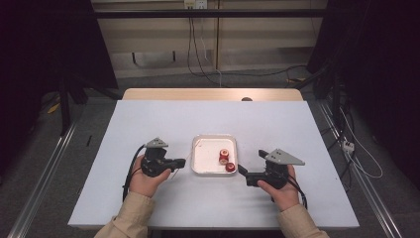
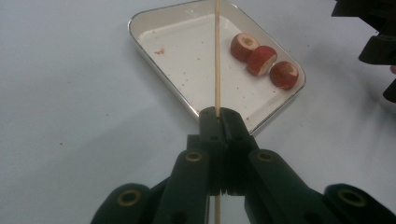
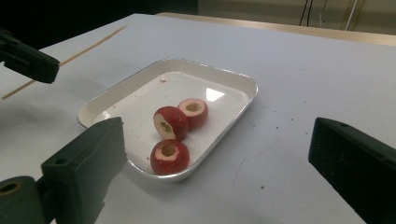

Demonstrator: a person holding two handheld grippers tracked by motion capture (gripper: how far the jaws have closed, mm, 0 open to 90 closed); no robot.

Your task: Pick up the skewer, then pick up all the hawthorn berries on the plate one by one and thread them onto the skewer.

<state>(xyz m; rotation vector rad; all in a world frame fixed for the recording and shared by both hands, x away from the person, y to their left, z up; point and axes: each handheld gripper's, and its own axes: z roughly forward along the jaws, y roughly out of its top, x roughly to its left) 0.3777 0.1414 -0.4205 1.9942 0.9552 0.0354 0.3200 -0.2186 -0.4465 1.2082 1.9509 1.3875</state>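
Note:
A white tray (image 1: 214, 136) sits mid-table and holds three red cored fruit pieces (image 1: 226, 158) at its right side. My left gripper (image 1: 181, 162) is left of the tray, shut on a thin wooden skewer (image 2: 216, 56) that points out over the tray (image 2: 187, 60). The pieces (image 2: 261, 59) lie in a row to the skewer's right. My right gripper (image 1: 242, 171) stands open at the tray's near right corner. Between its wide-apart jaws (image 3: 217, 140) I see the fruit pieces (image 3: 170, 122) and the tray (image 3: 243, 81), with nothing gripped. The skewer (image 3: 70, 59) and left gripper (image 3: 28, 60) show beyond.
The table (image 1: 277, 124) has a pale sheet over it, with a wooden strip (image 1: 213, 94) at the far edge. Small red specks dot the tray floor. Cables and dark frames stand on the floor beyond the table.

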